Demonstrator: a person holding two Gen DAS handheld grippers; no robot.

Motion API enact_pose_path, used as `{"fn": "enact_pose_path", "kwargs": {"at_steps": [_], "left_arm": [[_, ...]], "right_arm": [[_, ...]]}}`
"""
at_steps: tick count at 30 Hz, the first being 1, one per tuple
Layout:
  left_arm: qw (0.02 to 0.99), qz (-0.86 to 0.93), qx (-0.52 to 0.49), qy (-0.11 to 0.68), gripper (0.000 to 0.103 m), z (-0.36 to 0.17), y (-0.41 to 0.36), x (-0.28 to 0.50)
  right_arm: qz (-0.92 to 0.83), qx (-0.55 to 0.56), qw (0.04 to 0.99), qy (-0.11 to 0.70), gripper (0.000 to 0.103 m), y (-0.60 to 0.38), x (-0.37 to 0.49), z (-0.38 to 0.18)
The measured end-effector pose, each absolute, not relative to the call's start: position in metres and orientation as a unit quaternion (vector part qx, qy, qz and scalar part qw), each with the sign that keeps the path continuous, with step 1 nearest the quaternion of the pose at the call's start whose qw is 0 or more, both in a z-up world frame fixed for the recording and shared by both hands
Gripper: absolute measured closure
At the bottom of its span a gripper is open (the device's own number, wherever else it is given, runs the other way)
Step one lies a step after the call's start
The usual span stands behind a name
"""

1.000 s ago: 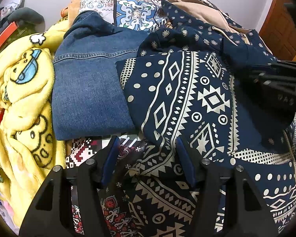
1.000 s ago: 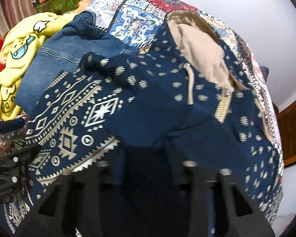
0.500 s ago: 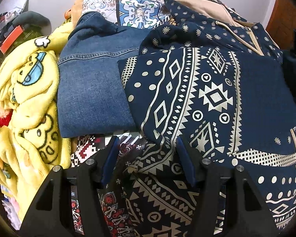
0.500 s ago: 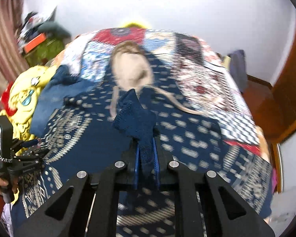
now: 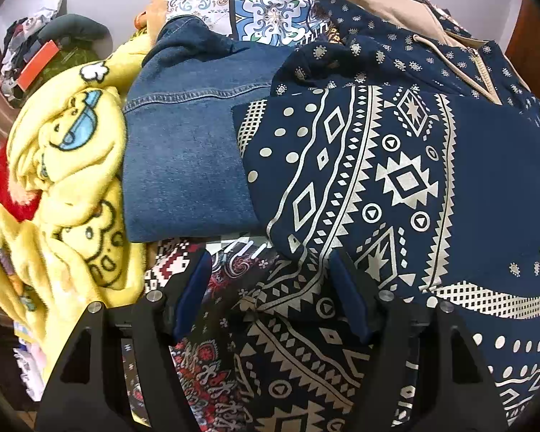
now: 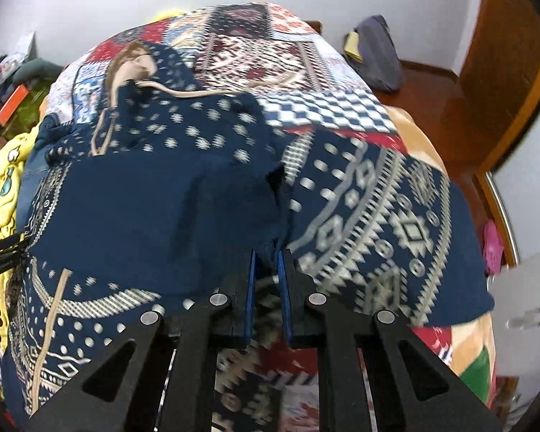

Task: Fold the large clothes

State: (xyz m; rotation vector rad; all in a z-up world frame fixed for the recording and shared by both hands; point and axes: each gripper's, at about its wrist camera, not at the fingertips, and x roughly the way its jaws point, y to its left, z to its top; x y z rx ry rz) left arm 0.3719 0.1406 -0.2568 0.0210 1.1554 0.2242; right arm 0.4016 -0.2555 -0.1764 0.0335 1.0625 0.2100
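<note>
A navy hoodie with cream geometric print [image 5: 396,180] lies spread on the bed; it also shows in the right wrist view [image 6: 144,198], with its beige-lined hood [image 6: 131,66] at the far end. My right gripper [image 6: 266,252] is shut on a navy fold of the hoodie and holds it over the garment's body. My left gripper [image 5: 270,273] is open and empty, low over the hoodie's left edge. It shows at the left border of the right wrist view [image 6: 0,252].
Folded blue jeans [image 5: 187,151] lie left of the hoodie. A yellow cartoon blanket [image 5: 61,180] is piled further left. A patchwork bedspread [image 6: 270,46] covers the bed. A wooden door [image 6: 504,72] and a grey bag [image 6: 378,50] are on the right.
My right gripper closed on a navy fold of the hoodie and drew it back across the body, lifting away from the garment. My left gripper barely moved and stayed open.
</note>
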Motion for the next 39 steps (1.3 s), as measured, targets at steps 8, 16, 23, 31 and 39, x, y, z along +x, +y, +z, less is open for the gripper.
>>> {"fn": "enact_pose_path", "kwargs": {"at_steps": [8,16,23,31,39], "left_arm": [[0.851,0.093,0.008,0.516,0.036,-0.205,0.119,0.380],[0.886,0.030,0.015,0.462,0.030,-0.157,0.058,0.400],[0.886,-0.021,0.048,0.461,0.030,-0.169,-0.005,0.411],[0.876,-0.033,0.058,0.478,0.030,-0.190,-0.031,0.419],[0.874,-0.016,0.059,0.483,0.030,-0.197,-0.018,0.419]], "right_arm": [[0.085,0.051,0.874,0.475,0.057,-0.301,0.386,-0.138],[0.042,0.151,0.878,0.453,0.033,-0.375,0.378,-0.131],[0.006,0.258,0.829,0.497,0.033,-0.435,0.376,-0.188],[0.011,0.365,0.779,0.510,0.032,-0.458,0.388,-0.238],[-0.039,0.364,0.796,0.482,0.050,-0.460,0.416,-0.245]]}}
